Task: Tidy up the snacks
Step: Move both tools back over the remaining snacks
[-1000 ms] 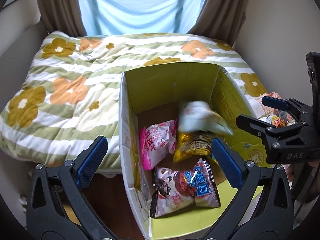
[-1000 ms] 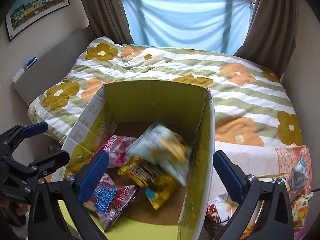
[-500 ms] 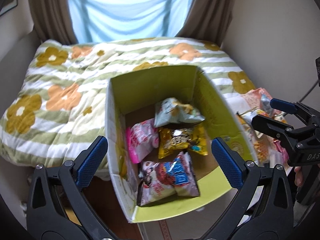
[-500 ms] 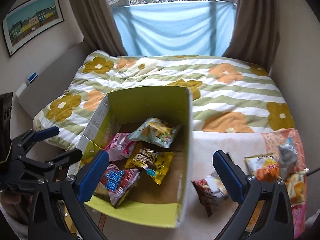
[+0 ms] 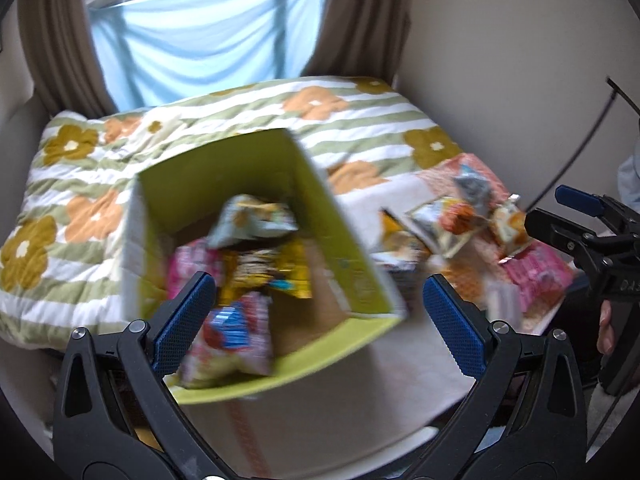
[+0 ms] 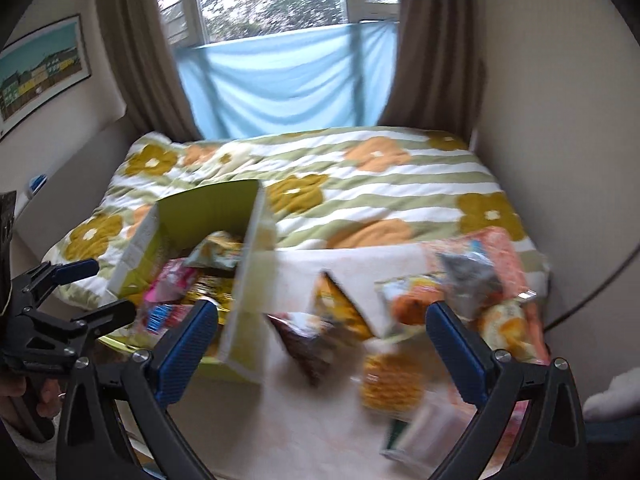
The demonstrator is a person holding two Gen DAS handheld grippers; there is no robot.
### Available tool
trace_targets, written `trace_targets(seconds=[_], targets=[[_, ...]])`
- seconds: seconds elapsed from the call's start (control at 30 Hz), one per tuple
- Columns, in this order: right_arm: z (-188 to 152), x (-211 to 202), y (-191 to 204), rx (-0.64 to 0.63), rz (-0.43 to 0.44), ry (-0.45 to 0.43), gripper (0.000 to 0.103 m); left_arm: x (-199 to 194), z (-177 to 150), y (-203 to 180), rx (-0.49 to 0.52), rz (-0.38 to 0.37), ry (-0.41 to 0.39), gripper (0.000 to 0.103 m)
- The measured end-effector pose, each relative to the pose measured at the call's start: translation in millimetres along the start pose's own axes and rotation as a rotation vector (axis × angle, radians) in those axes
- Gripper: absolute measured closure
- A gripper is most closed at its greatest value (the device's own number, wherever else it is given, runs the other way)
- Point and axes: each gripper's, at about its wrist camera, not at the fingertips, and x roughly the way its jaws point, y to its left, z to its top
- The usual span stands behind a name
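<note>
A yellow-green cardboard box [image 5: 344, 256] stands on the bed edge and holds several snack bags, among them a pale green bag [image 5: 256, 220], a gold bag [image 5: 272, 272] and a pink bag [image 5: 188, 268]. The box also shows in the right wrist view [image 6: 244, 280]. My left gripper [image 5: 320, 320] is open and empty, above the box's near right corner. My right gripper [image 6: 324, 344] is open and empty, over loose snack bags [image 6: 344, 312] lying right of the box. The view is blurred by motion.
A pile of loose snack bags [image 5: 460, 220] lies on a pink-orange cloth [image 6: 500, 248] to the right of the box. The floral striped quilt [image 6: 380, 184] covers the bed behind. Walls stand close on both sides; a window with a blue cloth [image 6: 288, 80] is at the back.
The pale green bag fell into the box and now rests there. Both grippers have pulled back and swung right, so the loose snack pile has come into view.
</note>
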Motion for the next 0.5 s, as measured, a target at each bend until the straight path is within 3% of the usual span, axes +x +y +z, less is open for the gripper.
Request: trace_targets(seconds=[0.23,0.5], targets=[[-31.3,-25.3,-92.2,0.031,-0.083,0.031,0.000,16.4,-12.9,-100.7,0.023,-0.046,0.021,0.000],[-71.5,-30.8,-170.7,0.059,-0.071,0.094,0.000,47.8,-35.5,-194.3,0.046,-0.077,0.091,0.000]])
